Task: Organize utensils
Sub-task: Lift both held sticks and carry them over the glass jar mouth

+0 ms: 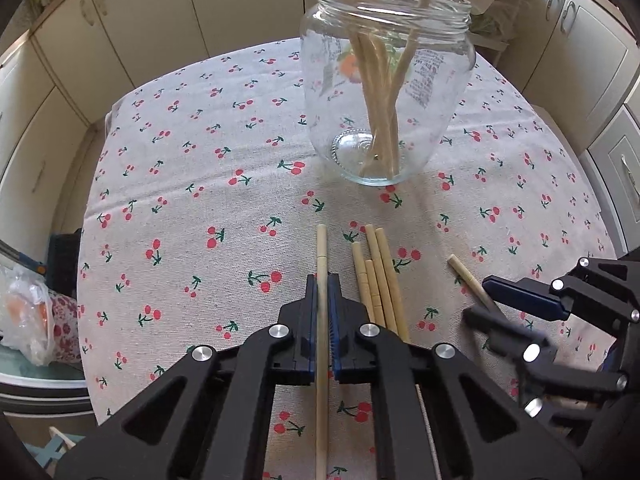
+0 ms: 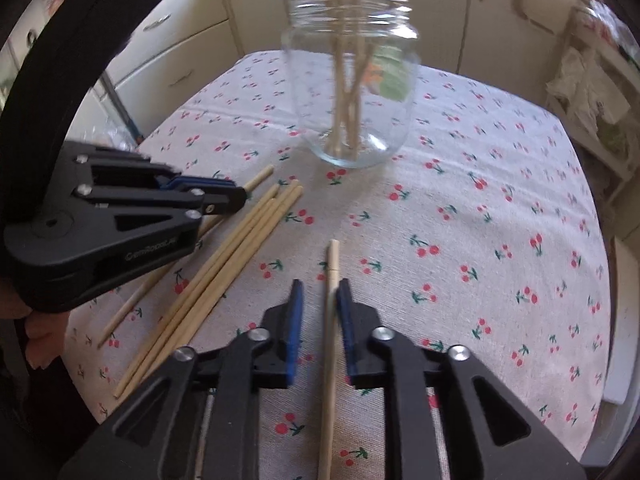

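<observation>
A clear glass jar (image 1: 384, 80) (image 2: 352, 92) stands upright on the cherry-print cloth (image 1: 200, 160) with several wooden chopsticks inside. Nearer me, several loose chopsticks (image 1: 380, 280) (image 2: 224, 256) lie side by side on the cloth. My left gripper (image 1: 322, 280) (image 2: 240, 196) is shut on a single chopstick (image 1: 321, 252) (image 2: 262, 174), just left of the loose ones. My right gripper (image 2: 320, 285) (image 1: 478, 298) has its jaws apart around another chopstick (image 2: 333, 260) (image 1: 466, 278); this one lies close to the right pad and clear of the left pad.
Cream cabinets (image 1: 120, 20) surround the table. A plastic bag (image 1: 28, 320) sits beyond the cloth's left edge, and a cluttered shelf (image 2: 600, 100) stands off to the right. A hand (image 2: 40, 320) shows under the left gripper's body.
</observation>
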A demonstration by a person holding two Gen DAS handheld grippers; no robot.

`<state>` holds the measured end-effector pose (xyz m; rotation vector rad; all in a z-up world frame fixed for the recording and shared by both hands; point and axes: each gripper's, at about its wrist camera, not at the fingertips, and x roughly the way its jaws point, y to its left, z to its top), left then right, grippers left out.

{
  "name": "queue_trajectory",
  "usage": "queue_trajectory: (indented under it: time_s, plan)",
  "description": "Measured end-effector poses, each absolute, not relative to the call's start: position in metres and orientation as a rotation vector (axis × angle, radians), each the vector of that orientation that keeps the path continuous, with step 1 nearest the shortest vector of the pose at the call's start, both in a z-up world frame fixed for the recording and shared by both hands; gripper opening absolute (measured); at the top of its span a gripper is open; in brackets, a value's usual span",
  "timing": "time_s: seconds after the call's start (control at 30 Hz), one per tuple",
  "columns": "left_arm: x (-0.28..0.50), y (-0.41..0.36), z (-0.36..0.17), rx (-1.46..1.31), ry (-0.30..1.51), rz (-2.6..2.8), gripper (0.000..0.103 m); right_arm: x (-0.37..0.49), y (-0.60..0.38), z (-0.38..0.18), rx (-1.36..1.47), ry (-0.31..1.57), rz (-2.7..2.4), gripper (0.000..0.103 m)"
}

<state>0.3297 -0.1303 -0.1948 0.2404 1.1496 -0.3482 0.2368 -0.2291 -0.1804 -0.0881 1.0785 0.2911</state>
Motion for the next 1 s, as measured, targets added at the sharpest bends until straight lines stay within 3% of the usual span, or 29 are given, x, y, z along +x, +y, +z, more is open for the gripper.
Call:
queue_trajectory:
  time_s: [0.1, 0.13, 0.27, 0.5, 0.67, 1.0]
  plan:
    - [0.33, -0.13, -0.195, 0.257, 1.141, -0.357, 0.006, 0.235, -0.222, -0.181, -0.117, 1.06, 0.292, 0.013]
    - [0.329, -0.131, -0.195, 0.265, 1.137, -0.359, 0.006, 0.235, -0.224, -0.181, -0.105, 1.057, 0.284, 0.006]
    - [0.327, -0.123, -0.184, 0.218, 1.099, -0.365, 0.005, 0.232, -0.243, -0.18, 0.074, 1.043, 0.286, 0.006]
    - [0.328, -0.084, -0.083, -0.089, 0.74, -0.459, 0.005, 0.217, -0.309, -0.172, 0.567, 0.831, 0.309, 0.006]
    - [0.337, -0.077, -0.03, -0.261, 0.499, -0.463, 0.005, 0.221, -0.319, -0.162, 0.635, 0.729, 0.285, 0.006]
    - [0.349, -0.118, 0.001, -0.31, 0.187, -0.33, 0.005, 0.212, -0.336, -0.171, 0.715, 0.68, 0.265, 0.006]
